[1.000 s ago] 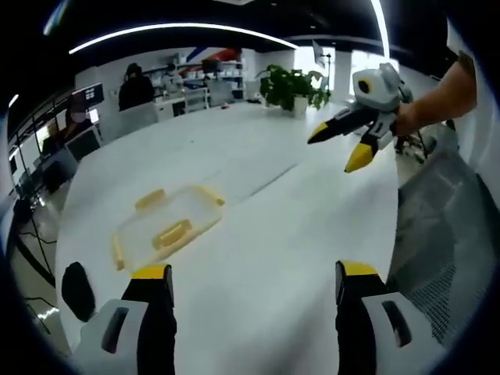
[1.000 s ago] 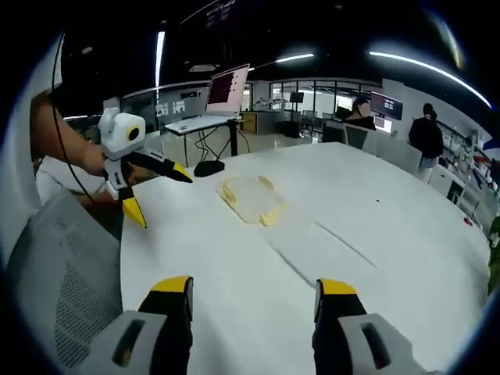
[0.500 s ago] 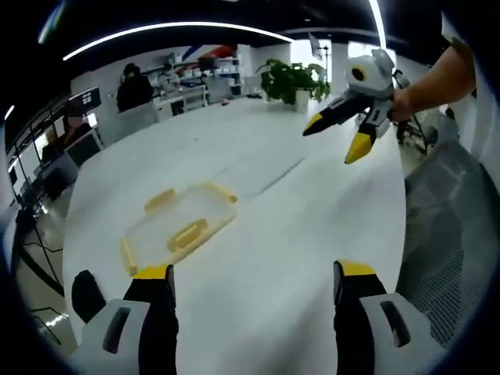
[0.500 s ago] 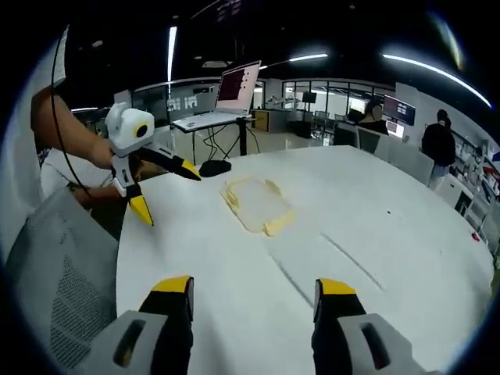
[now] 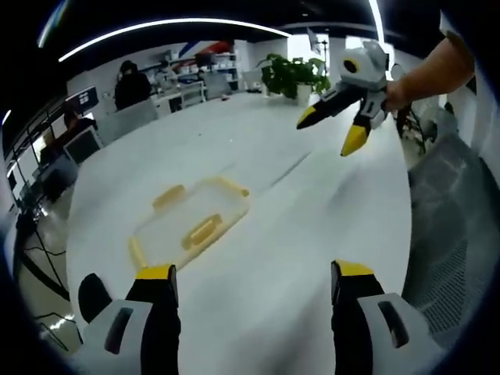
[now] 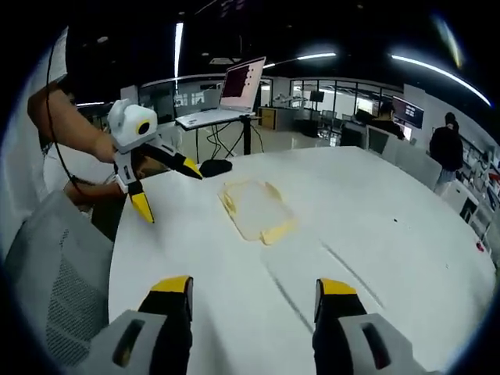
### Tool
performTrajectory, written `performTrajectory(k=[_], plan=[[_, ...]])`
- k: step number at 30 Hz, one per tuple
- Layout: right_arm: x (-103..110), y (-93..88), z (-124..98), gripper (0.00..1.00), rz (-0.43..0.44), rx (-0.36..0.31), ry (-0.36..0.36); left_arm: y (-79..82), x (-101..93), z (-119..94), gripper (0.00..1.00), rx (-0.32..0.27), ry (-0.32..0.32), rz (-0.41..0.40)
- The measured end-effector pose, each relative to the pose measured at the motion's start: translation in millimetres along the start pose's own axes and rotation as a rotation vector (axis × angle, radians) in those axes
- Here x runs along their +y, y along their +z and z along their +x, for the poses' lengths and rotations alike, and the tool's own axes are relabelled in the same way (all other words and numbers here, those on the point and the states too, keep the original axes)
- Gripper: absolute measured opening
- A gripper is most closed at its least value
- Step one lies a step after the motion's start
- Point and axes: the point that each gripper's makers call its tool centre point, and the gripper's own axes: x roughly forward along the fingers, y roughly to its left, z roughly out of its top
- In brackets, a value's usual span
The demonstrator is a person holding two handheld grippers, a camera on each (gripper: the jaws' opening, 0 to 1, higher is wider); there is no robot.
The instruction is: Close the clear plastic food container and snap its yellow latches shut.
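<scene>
A flat clear plastic container (image 5: 191, 223) with yellow latches along its edges lies on the white table (image 5: 312, 219); I cannot tell whether its lid is pressed down. My left gripper (image 5: 254, 273) is open, a short way in front of the container and apart from it. The right gripper (image 5: 330, 133) hangs open above the table at the upper right, held by a hand. In the right gripper view the container (image 6: 254, 207) lies ahead of my open right gripper (image 6: 255, 287). The left gripper (image 6: 167, 190) hovers open to the container's left, above the table's edge.
A grey mesh chair (image 6: 58, 273) stands at the table's near edge. A laptop (image 6: 241, 80) sits on a stand beyond the table. A potted plant (image 5: 293, 76) stands at the far end. People sit at desks (image 5: 133, 86) in the background.
Both views have drawn a little closer to the container, which lies still. Both grippers stay open and hold nothing.
</scene>
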Motion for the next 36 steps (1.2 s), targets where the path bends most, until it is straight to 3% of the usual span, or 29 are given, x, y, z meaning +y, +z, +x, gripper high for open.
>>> performTrajectory(k=[15,36], plan=[[-14,24.8,22,0.61,-0.033,-0.01,0.033,-5.5,24.5,5,0.78,0.048,-0.013,0.055],[-25,34.4,44,0.61,-0.088,0.03,0.09,-11.3,61.4,9,0.75,0.104,0.004,0.132]])
